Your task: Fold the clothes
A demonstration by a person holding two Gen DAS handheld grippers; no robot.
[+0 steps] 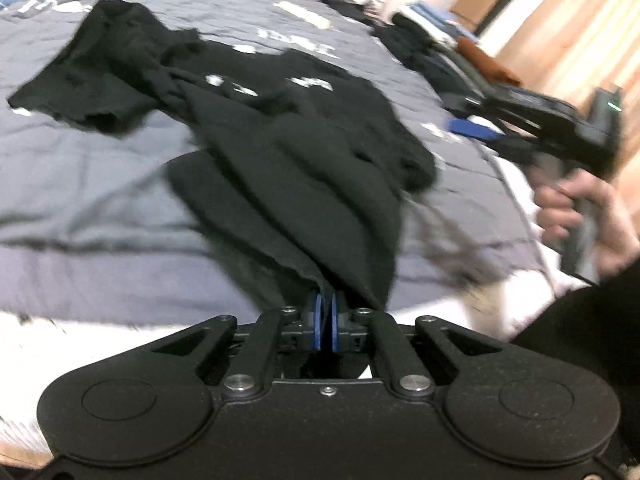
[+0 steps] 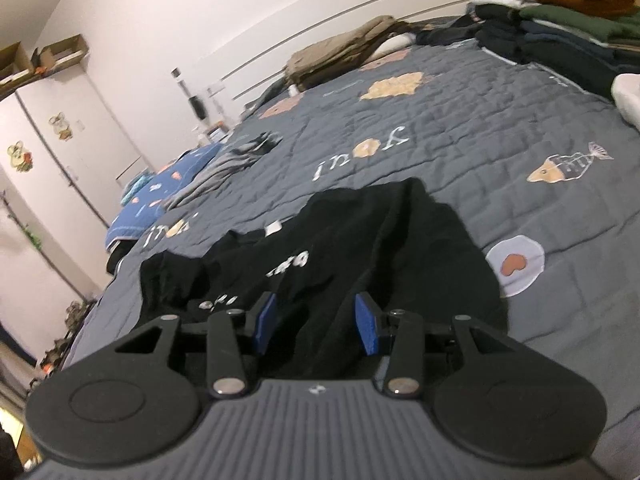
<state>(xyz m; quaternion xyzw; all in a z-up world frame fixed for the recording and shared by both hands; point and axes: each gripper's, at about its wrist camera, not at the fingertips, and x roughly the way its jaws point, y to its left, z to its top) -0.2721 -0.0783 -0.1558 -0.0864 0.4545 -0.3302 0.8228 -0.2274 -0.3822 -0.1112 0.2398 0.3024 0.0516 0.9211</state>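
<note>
Left tool (image 1: 326,312) pinches one black shirt (image 1: 280,136); right tool (image 2: 316,320) gapes.

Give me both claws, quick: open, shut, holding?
Left claw: shut on the black shirt hem.
Right claw: open, holding nothing, over the shirt.

My left gripper (image 1: 327,322) has its blue pads pressed together, pinching cloth. My right gripper (image 2: 316,326) hovers with its pads spread wide apart.
</note>
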